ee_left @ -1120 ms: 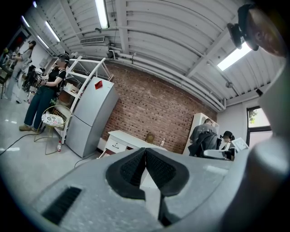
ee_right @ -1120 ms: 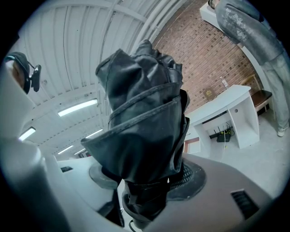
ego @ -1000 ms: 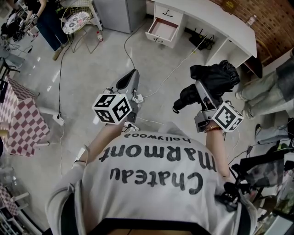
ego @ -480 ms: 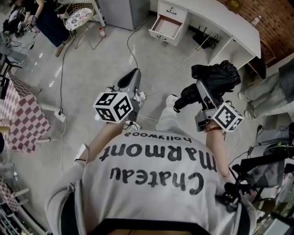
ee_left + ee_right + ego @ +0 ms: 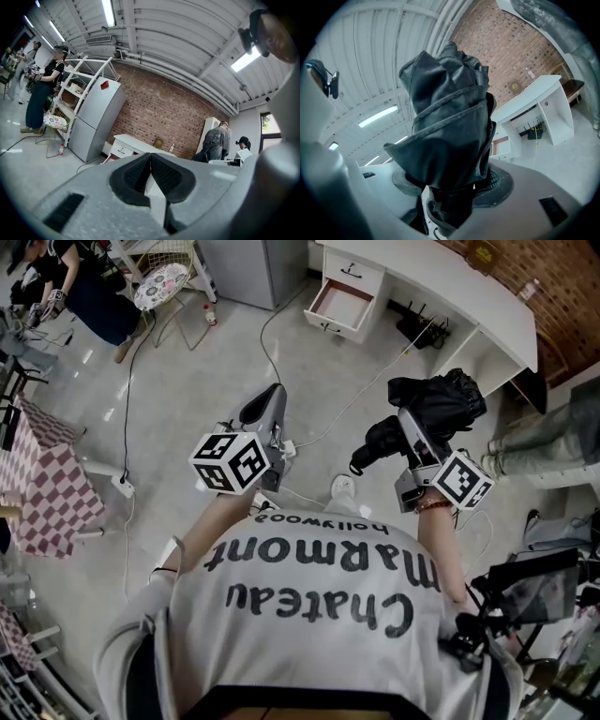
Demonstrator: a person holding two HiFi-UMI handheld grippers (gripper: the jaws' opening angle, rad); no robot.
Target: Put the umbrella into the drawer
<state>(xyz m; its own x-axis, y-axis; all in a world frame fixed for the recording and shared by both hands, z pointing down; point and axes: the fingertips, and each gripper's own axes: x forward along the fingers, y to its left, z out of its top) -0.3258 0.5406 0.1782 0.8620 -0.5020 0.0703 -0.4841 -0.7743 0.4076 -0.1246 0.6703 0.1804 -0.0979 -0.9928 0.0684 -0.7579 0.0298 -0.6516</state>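
Head view: the right gripper [image 5: 410, 430] is clamping the folded black umbrella [image 5: 439, 397] at centre right, so pickup looks done and the carry is under way. The left gripper [image 5: 272, 397] is riding beside it at centre frame with nothing in it. The drawer [image 5: 327, 322] is standing pulled out of the white desk [image 5: 450, 289] at the top of the frame, well apart from both grippers, with bare floor and cables lying in between. Its pinkish bottom is showing bare, and I'm seeing nothing inside. The drawer above it is sitting shut. Left gripper view: the left gripper [image 5: 150, 161] is showing its jaws together, pads meeting at the tips with nothing between them, and the desk [image 5: 133, 141] is sitting beyond at centre. Right gripper view: the right gripper [image 5: 450, 199] is pinching the umbrella [image 5: 450, 112] near its lower end, with the bunched fabric filling mid-frame. The open drawer [image 5: 501, 146] is peeking out just right of the fabric. Judging what's left: closing the gap to the desk, lowering the umbrella into the drawer, and releasing.
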